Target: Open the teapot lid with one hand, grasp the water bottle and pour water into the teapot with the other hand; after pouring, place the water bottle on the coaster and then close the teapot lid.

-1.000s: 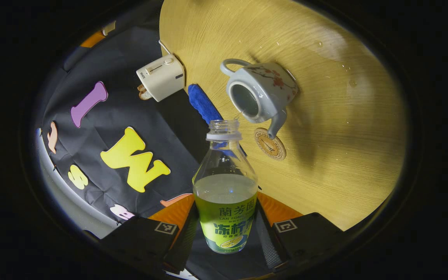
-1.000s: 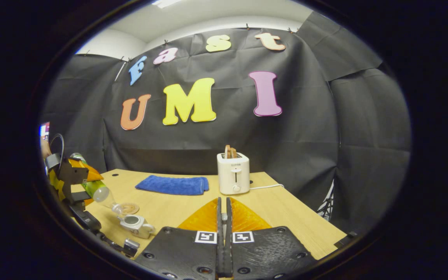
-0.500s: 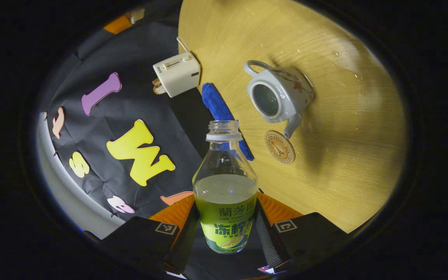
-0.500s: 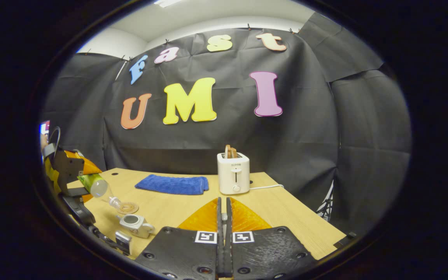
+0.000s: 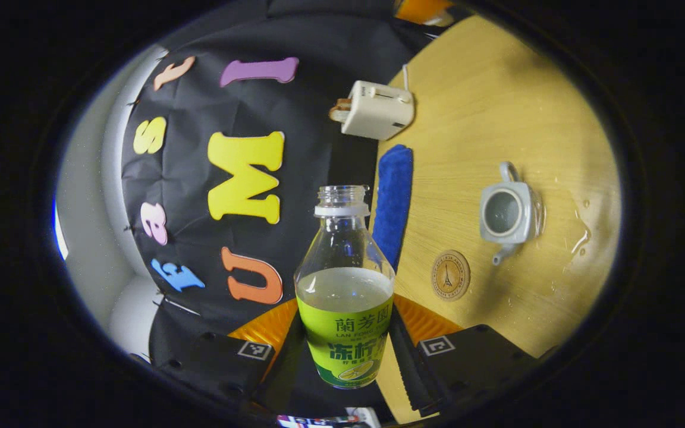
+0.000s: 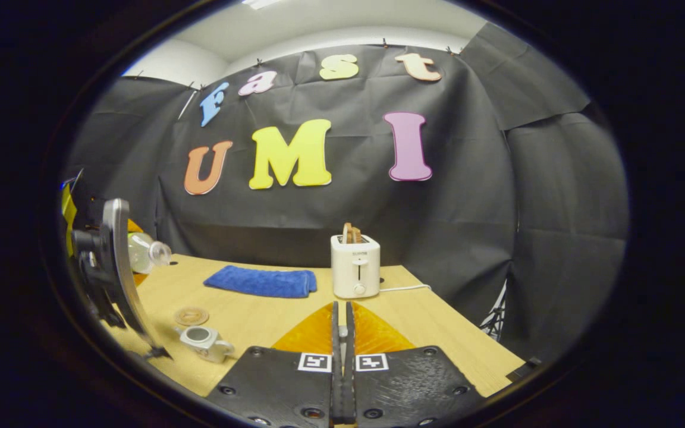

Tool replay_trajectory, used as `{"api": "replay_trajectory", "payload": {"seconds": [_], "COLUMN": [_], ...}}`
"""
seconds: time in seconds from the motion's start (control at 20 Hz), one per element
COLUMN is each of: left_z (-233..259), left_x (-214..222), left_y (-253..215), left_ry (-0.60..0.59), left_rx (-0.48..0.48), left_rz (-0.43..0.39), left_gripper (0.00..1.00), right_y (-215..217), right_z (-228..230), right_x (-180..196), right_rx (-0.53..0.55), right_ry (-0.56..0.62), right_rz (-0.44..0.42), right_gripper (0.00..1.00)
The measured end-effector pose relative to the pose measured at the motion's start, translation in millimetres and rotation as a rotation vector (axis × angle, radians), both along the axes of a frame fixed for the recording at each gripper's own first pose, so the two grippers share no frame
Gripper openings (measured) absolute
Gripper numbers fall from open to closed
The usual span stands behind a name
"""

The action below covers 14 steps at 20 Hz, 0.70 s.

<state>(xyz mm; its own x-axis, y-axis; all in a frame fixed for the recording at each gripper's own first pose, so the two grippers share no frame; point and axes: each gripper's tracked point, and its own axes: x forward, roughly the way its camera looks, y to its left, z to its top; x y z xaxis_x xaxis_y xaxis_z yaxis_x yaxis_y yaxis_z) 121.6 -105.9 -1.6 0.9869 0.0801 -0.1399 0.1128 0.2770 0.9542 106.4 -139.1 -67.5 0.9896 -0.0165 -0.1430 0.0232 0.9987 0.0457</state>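
Note:
My left gripper is shut on the water bottle, a clear uncapped bottle with a green label and water up to the label's top. In the right gripper view the bottle hangs nearly level at the far left, above the table. The white teapot stands open beside the round coaster. Both the teapot and the coaster lie low left in the right gripper view. My right gripper is held high, its fingers pressed on a small pale piece, seemingly the lid's knob; the rest is hidden.
A white toaster with bread stands at the back of the wooden table, its cord running right. A folded blue towel lies left of it. Spilled water drops glisten beside the teapot.
The bottle's mouth has pulled up and away from the teapot and rolled toward level. The thin stream seen a second ago has stopped. My right gripper has stayed put.

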Motion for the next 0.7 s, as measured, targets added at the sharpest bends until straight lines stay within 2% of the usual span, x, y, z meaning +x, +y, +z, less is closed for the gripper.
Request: {"api": "replay_trajectory", "payload": {"seconds": [0.1,0.3,0.35,0.4,0.45,0.5,0.55,0.7], "left_z": [13.1,33.5,34.7,36.0,27.4,20.4,12.4,-9.5], "left_x": [6.4,19.2,25.6,33.3,42.2,48.7,54.8,77.9], "left_y": [3.2,-0.9,-5.1,-6.5,-11.2,-5.9,-1.7,-3.3], "left_ry": [-0.046,-0.149,-0.153,-0.161,-0.125,-0.117,-0.110,-0.096], "left_rx": [-0.171,-0.550,-0.638,-0.733,-0.800,-0.856,-0.916,-1.162], "left_rz": [0.011,-0.031,-0.054,-0.067,-0.077,-0.054,-0.035,-0.041], "left_gripper": [0.75,0.75,0.79,0.75,0.75,0.71,0.76,0.76], "right_y": [2.6,2.7,2.6,2.7,3.3,3.0,2.7,2.8], "right_z": [1.1,1.3,1.4,1.7,0.4,0.3,-0.2,-0.2], "right_x": [-1.1,-1.6,-1.2,-1.6,-1.3,-1.3,-1.1,-0.8], "right_rx": [0.007,-0.006,-0.008,-0.009,-0.010,-0.012,-0.013,-0.009], "right_ry": [-0.001,-0.002,-0.001,-0.001,0.000,0.002,0.004,0.005], "right_rz": [0.009,0.007,0.008,0.009,0.010,0.010,0.009,0.004], "right_gripper": [0.00,0.00,0.00,0.00,0.00,0.00,0.00,0.00]}}
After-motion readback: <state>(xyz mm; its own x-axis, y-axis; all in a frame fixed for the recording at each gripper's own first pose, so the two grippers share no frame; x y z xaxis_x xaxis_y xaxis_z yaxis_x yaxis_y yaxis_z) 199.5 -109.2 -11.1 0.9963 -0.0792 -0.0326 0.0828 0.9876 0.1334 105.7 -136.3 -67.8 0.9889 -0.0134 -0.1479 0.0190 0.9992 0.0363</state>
